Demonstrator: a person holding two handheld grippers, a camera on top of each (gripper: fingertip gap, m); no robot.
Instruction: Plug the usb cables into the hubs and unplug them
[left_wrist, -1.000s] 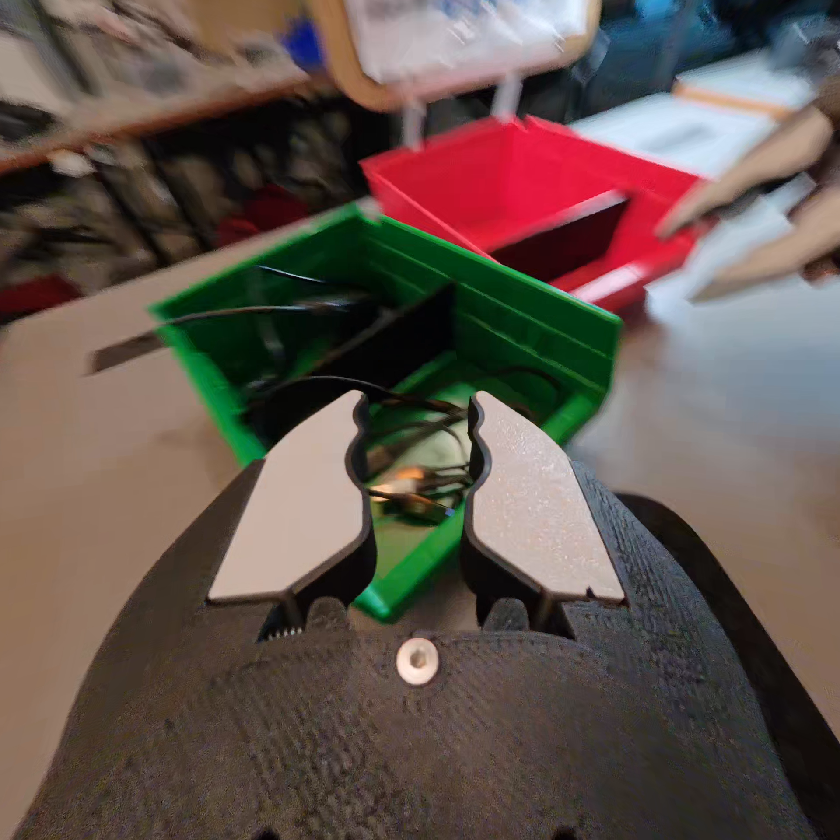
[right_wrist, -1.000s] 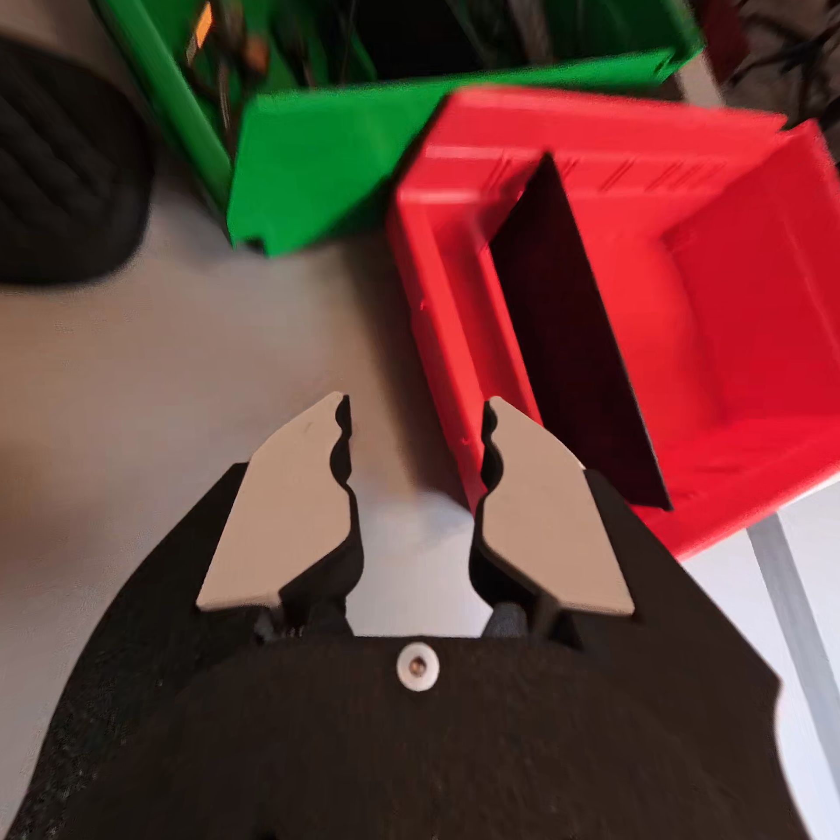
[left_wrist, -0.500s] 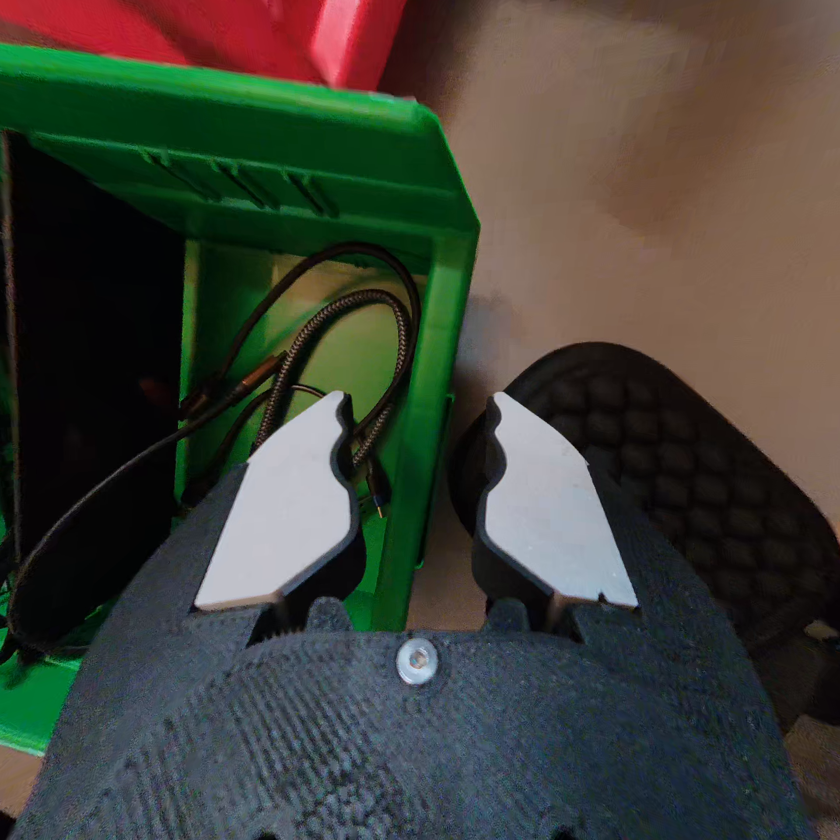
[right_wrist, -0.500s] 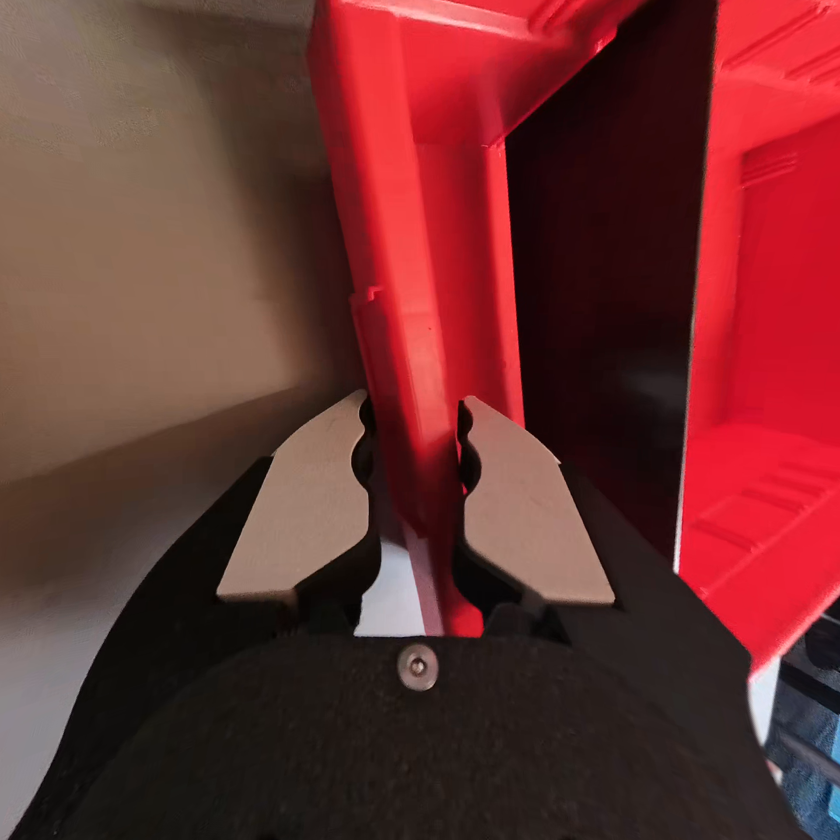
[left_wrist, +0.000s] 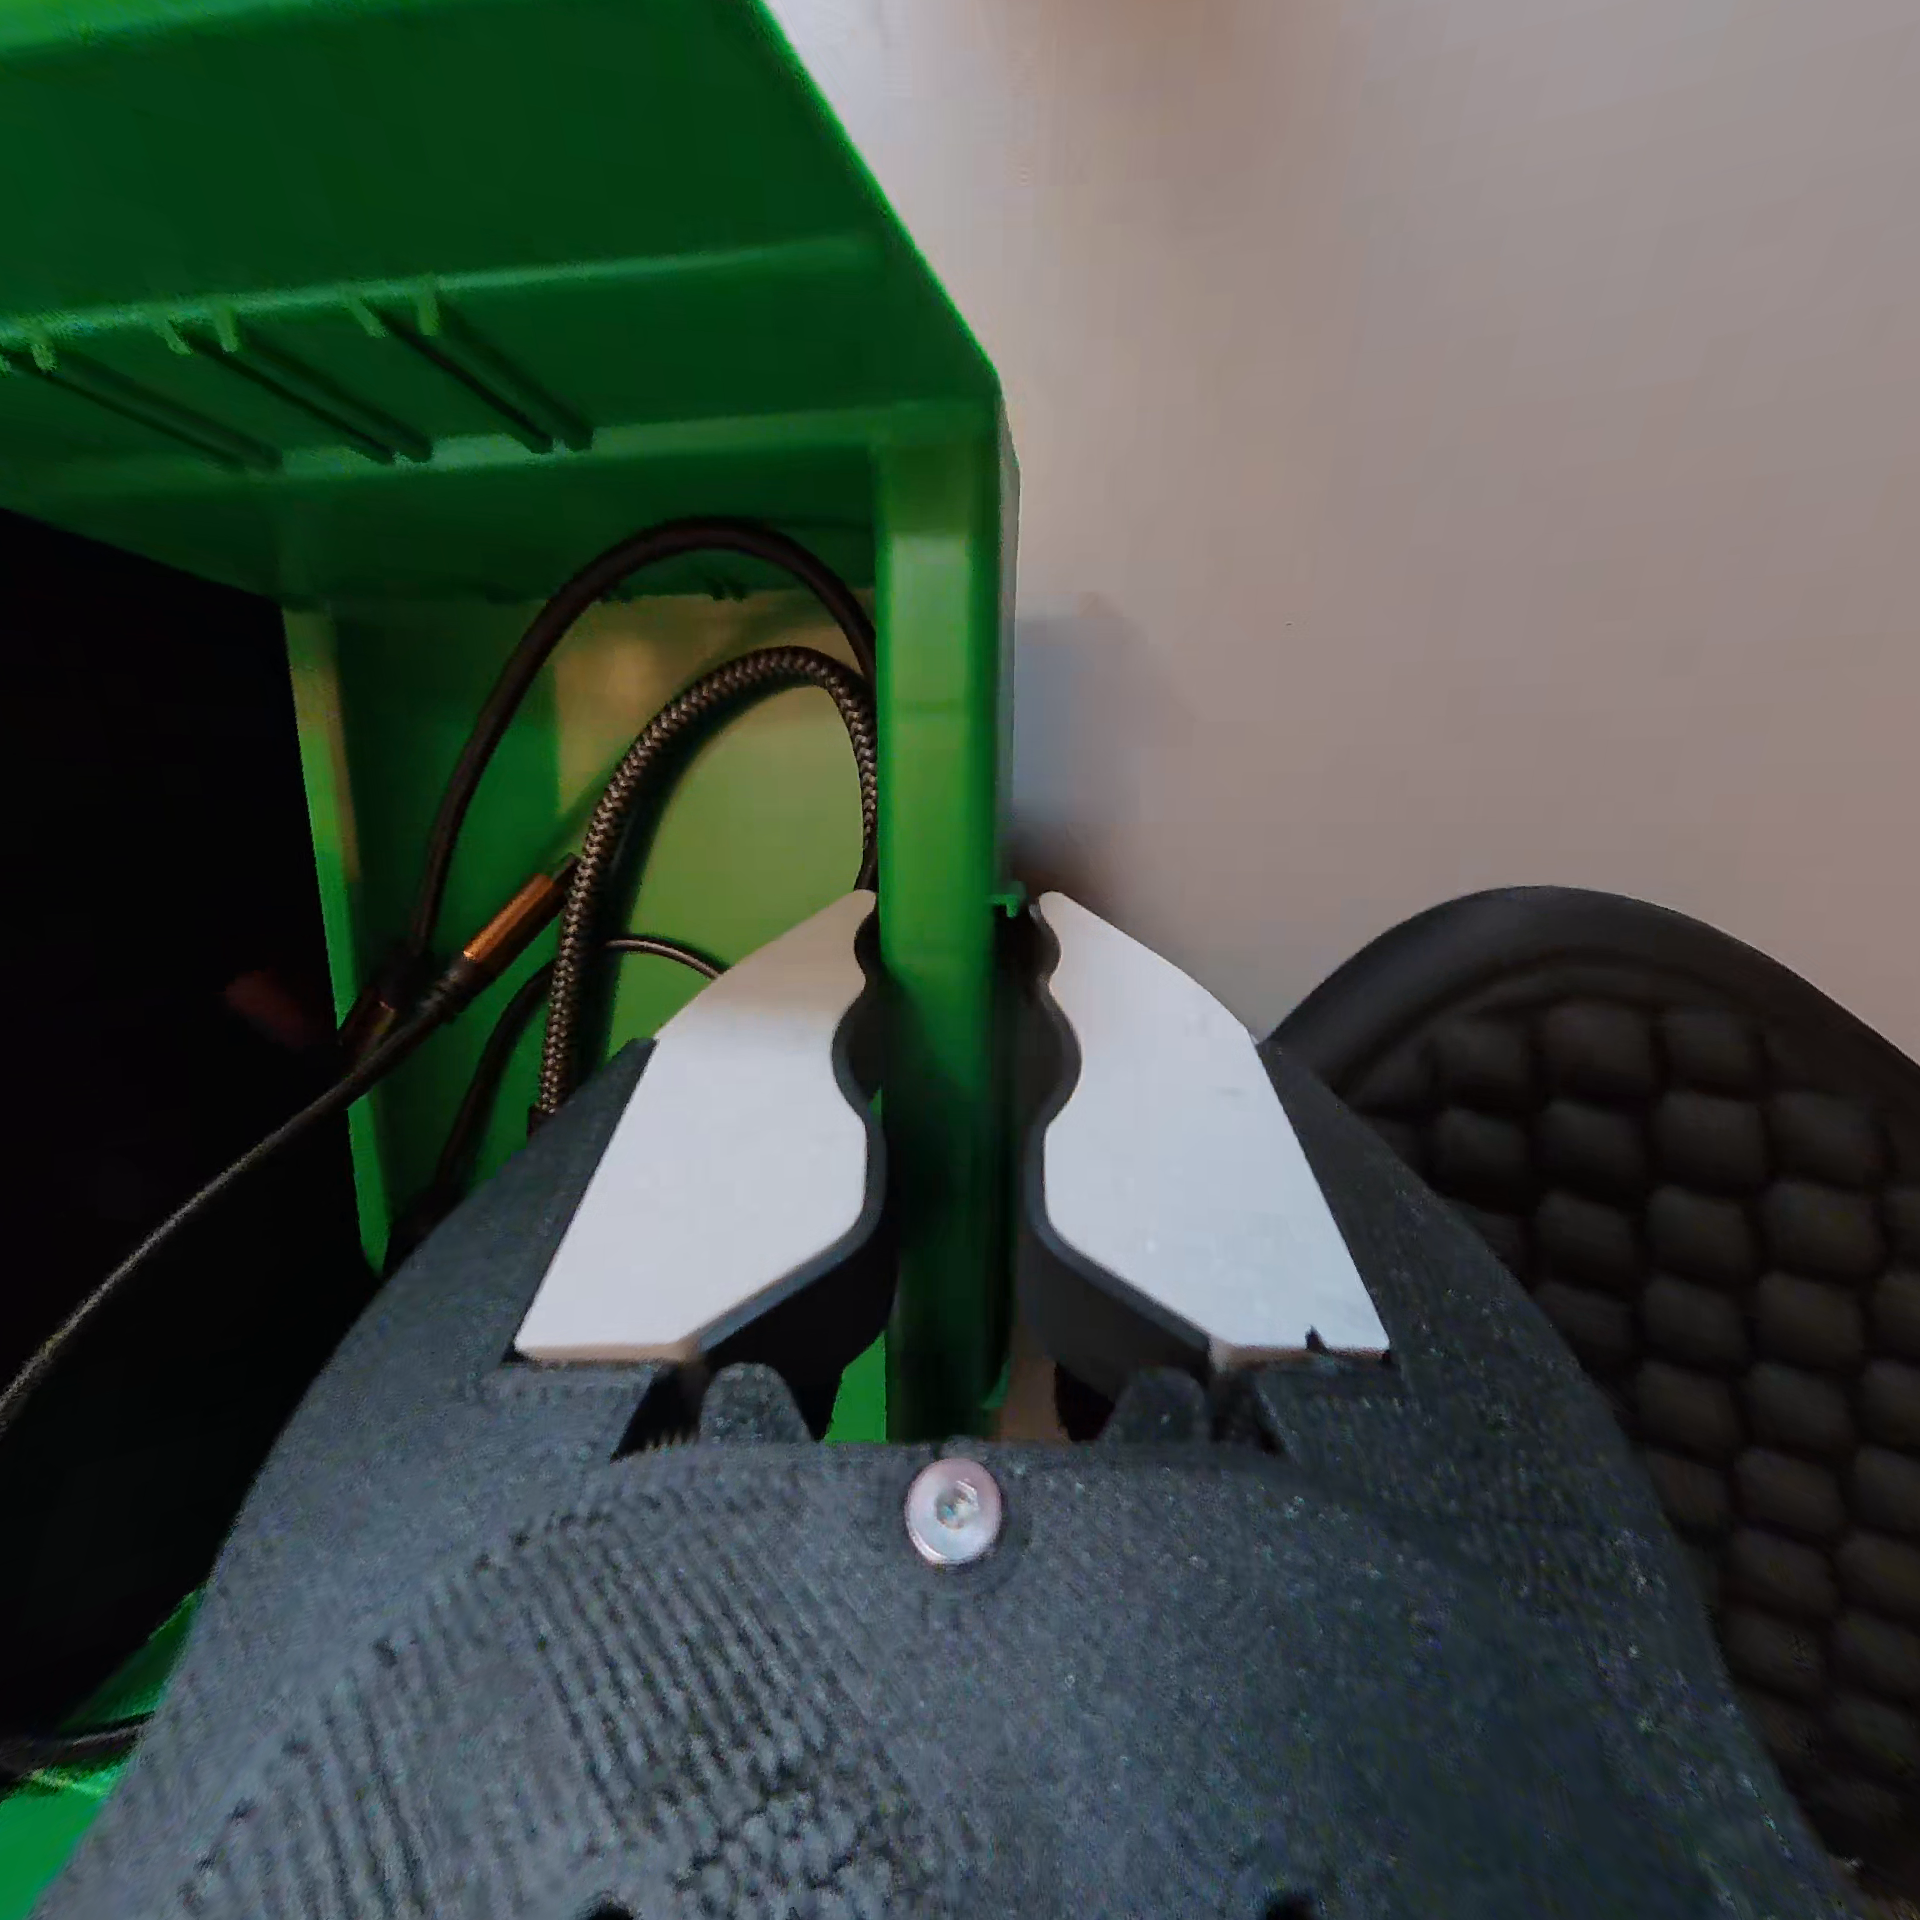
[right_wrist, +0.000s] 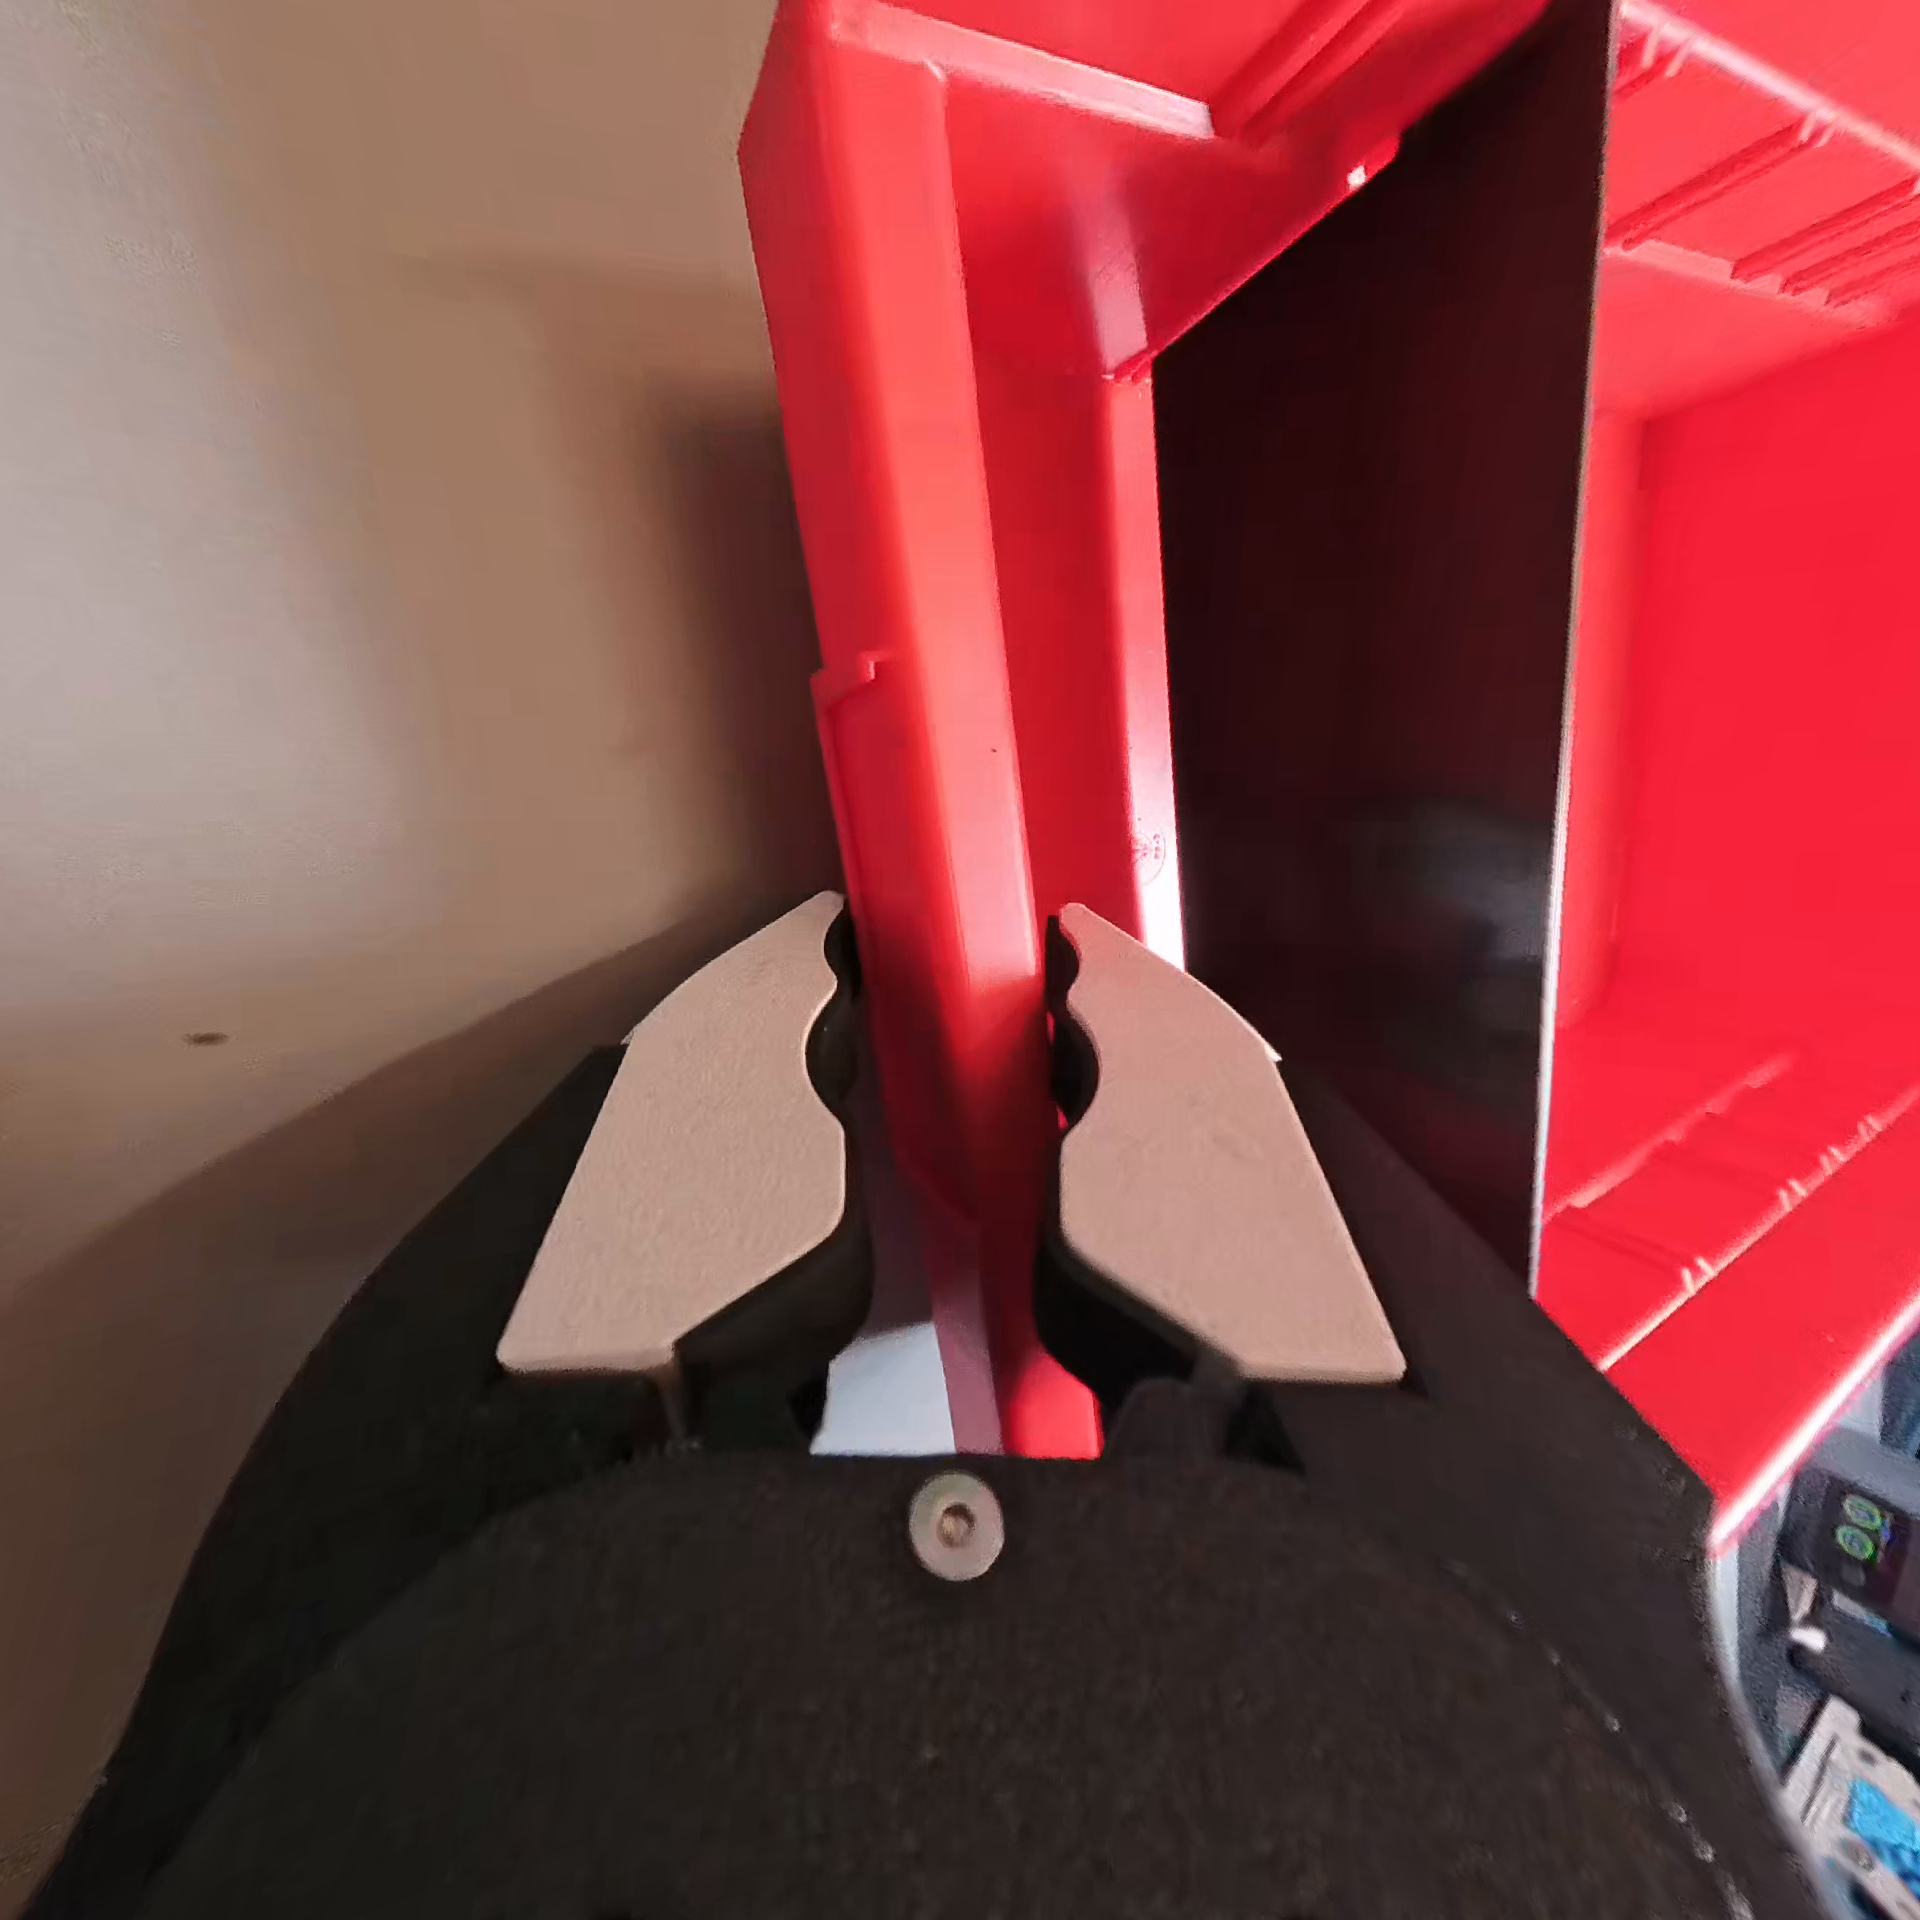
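My left gripper (left_wrist: 948, 914) is shut on the side wall of the green bin (left_wrist: 940, 727); one finger is inside the bin, the other outside. Inside the bin lie a braided cable (left_wrist: 727, 686), a thin black cable (left_wrist: 499, 727) and a plug with a copper-coloured sleeve (left_wrist: 509, 925). My right gripper (right_wrist: 948, 920) is shut on the side wall of the red bin (right_wrist: 914, 623), one finger on each side. The red bin's compartments that show hold nothing. No hub shows in either view.
A black divider (right_wrist: 1371, 727) stands inside the red bin, and another black divider (left_wrist: 135, 935) in the green bin. A black padded object (left_wrist: 1662, 1195) lies on the beige table (left_wrist: 1455, 416) right of the green bin. Small devices (right_wrist: 1860, 1714) show at the lower right edge.
Both grippers came down from above the table onto the bins. The left pads closed on the green bin's wall. The right pads stayed on the red bin's wall.
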